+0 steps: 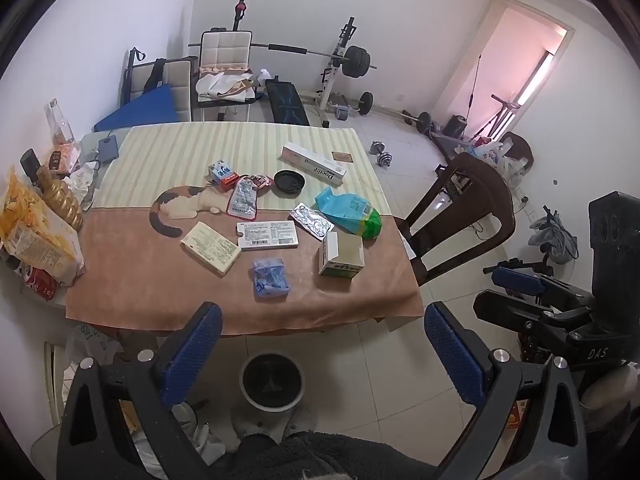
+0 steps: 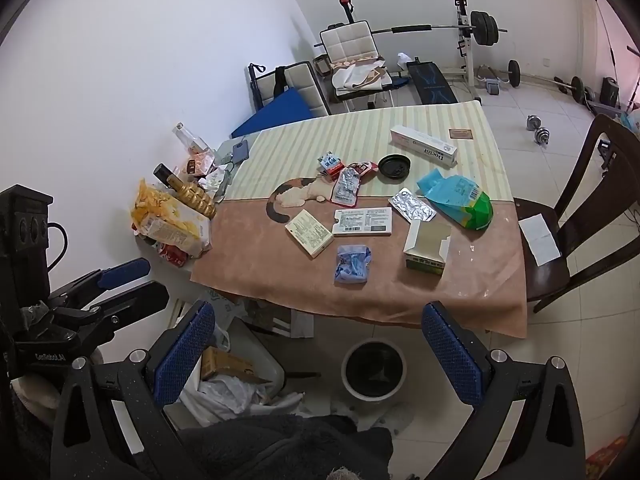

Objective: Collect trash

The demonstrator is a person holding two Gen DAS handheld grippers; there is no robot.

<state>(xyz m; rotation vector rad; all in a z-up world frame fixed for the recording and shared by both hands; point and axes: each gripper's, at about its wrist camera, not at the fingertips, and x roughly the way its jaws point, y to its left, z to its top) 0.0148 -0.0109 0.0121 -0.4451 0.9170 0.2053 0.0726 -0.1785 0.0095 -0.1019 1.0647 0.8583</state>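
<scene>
Trash lies scattered on the clothed table [image 1: 160, 292] [image 2: 260, 280]: a crumpled blue wrapper [image 1: 271, 279] [image 2: 352, 266], an open green-and-white carton [image 1: 341, 258] [image 2: 426, 246], flat white boxes [image 1: 268, 234] [image 2: 363, 221], a foil blister pack [image 1: 311, 221] [image 2: 412, 205], a blue-green bag [image 1: 350, 214] [image 2: 460, 198] and a black lid [image 1: 289, 181] [image 2: 394, 166]. A round bin [image 1: 272, 380] [image 2: 374, 368] stands on the floor below the near table edge. My left gripper [image 1: 320, 356] and right gripper [image 2: 316, 354] both hover open and empty in front of the table, above the bin.
Snack bags, a gold bottle [image 1: 60, 198] [image 2: 192, 196] and a can crowd the table's left side. A dark wooden chair [image 1: 460, 216] [image 2: 580, 216] stands at the right. A weight bench and barbell [image 1: 288, 100] [image 2: 432, 84] fill the back. A box of bags [image 2: 232, 380] sits under the table.
</scene>
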